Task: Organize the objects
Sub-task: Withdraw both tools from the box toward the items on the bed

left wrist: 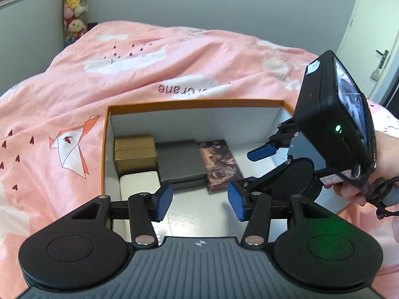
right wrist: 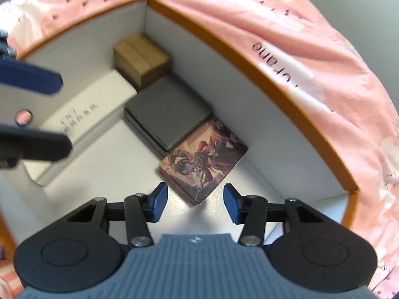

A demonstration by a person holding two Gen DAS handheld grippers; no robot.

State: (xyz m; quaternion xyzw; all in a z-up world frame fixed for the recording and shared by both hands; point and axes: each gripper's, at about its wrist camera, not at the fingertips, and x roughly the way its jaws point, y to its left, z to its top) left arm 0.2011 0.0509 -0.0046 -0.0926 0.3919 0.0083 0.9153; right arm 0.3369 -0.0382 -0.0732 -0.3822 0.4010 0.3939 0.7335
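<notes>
Bed (left wrist: 174,74): a pink cover with white clouds and an origami bird print is filling the background; its edges are running out of both views, and the printed word is reading upside down and partly hidden behind the box rim.
Storage box (left wrist: 194,104): an open box with an orange rim and white inside is lying on the bed; its near wall is hidden under the left gripper, and its right corner behind the other device.
White box (right wrist: 82,114): is lying along the left wall; its small print is too blurred to read, and one end is covered by a dark finger in the right wrist view.
Grey case (right wrist: 167,109): is lying flat between the brown carton and the picture box, touching both.
Picture box (right wrist: 207,159): is lying flat on the box floor just ahead of the right gripper; the artwork is hard to make out.
Brown carton (left wrist: 134,154): is sitting in the far left corner, standing taller than its neighbours.
Left gripper (left wrist: 199,201): is hovering over the near edge, jaws half open, nothing between them.
Right gripper (right wrist: 192,201): is pointing down into the box, jaws half open around the picture box's near corner; the pads are standing clear of it.
Hand (left wrist: 381,164): is gripping the right device's handle, cut off at the frame edge.
</notes>
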